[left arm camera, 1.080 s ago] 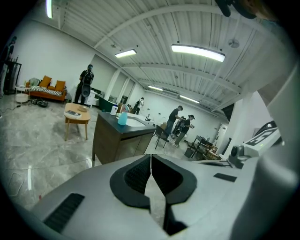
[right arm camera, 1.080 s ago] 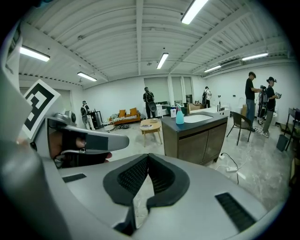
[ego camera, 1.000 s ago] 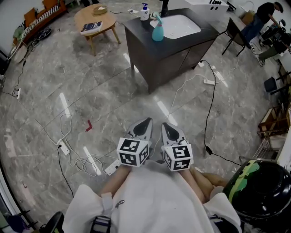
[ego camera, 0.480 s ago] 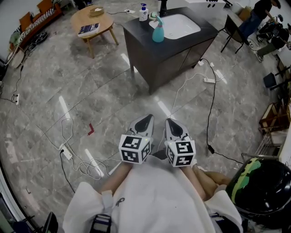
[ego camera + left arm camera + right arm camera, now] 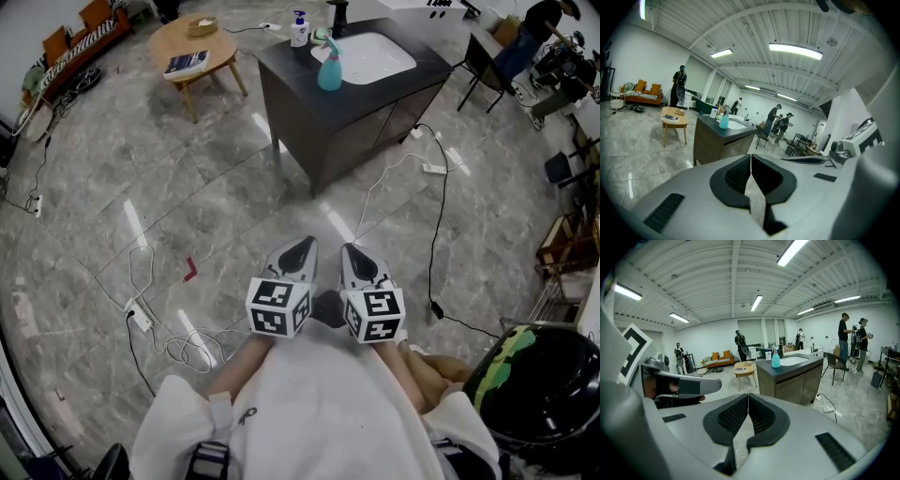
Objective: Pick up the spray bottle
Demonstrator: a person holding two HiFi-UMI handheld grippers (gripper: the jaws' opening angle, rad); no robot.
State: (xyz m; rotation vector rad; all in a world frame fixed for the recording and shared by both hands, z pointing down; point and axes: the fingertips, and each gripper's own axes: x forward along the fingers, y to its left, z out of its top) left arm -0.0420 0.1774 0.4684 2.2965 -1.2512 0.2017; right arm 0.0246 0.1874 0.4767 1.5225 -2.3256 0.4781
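The teal spray bottle (image 5: 329, 64) stands on the dark sink cabinet (image 5: 300, 122), beside the white basin, far ahead of me. It also shows small in the left gripper view (image 5: 723, 120) and the right gripper view (image 5: 776, 359). My left gripper (image 5: 302, 248) and right gripper (image 5: 349, 251) are held side by side close to my body, over the marble floor and pointing toward the cabinet. Both are shut with nothing between the jaws, as the left gripper view (image 5: 751, 157) and right gripper view (image 5: 748, 397) show.
A white pump bottle (image 5: 299, 26) stands at the counter's back. A round wooden table (image 5: 192, 42) with a book is left of the cabinet. Cables and power strips (image 5: 139, 319) lie on the floor left and right (image 5: 431, 169). People stand at the back right (image 5: 843, 341).
Both grippers have edged slightly forward toward the cabinet and stayed shut. The spray bottle has not moved.
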